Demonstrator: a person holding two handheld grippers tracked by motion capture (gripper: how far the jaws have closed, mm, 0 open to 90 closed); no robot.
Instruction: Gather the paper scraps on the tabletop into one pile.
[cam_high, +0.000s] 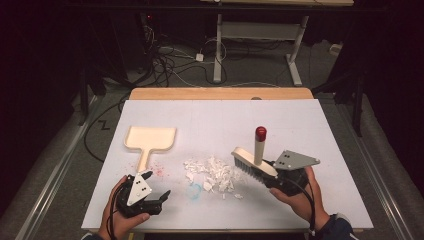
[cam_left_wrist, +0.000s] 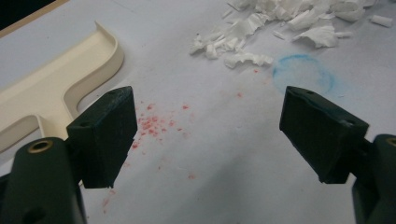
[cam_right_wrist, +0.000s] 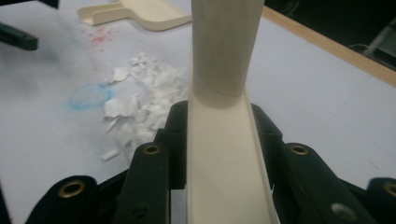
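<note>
A cream dustpan (cam_high: 151, 137) lies flat at the left of the white tabletop, its handle pointing toward my left gripper (cam_high: 157, 184), which rests open just below the handle's end. In the left gripper view the dustpan (cam_left_wrist: 60, 79) sits left of the jaws and my left gripper (cam_left_wrist: 212, 126) has nothing between them. A pile of torn white paper scraps (cam_high: 212, 172) lies mid-table. Right of it, my right gripper (cam_high: 268, 177) is shut on a cream brush (cam_high: 252, 162) whose red-tipped handle stands up. In the right gripper view the brush (cam_right_wrist: 224, 158) is clamped between the jaws of my right gripper (cam_right_wrist: 220, 114).
Red speckles (cam_left_wrist: 154, 123) and a blue ring mark (cam_left_wrist: 303, 74) stain the white sheet (cam_high: 300, 125) near the scraps. A wooden table edge (cam_high: 220, 93) runs along the far side. Beyond it, cables and a desk frame (cam_high: 260, 35) stand on the floor.
</note>
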